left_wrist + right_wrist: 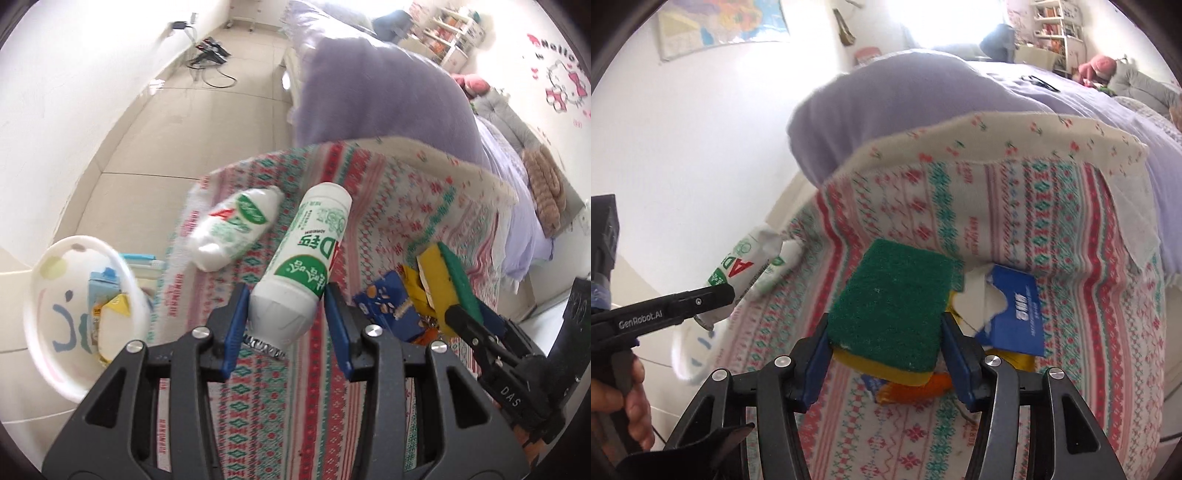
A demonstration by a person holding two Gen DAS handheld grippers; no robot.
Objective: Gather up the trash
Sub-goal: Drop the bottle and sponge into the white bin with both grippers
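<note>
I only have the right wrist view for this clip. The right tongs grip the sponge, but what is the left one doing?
Observer: The left tongs are closed on a white AD bottle, gripped near its foil-capped end.
Operator: Any other bottle around?
Observer: Yes, a second white bottle lies on the patterned blanket, beyond and left of the held one.
Operator: Where would the trash go?
Observer: A white bin sits on the floor left of the blanket, already holding a small carton.
Operator: And my sponge?
Observer: From the left camera, the sponge is held above a blue wrapper.
</note>
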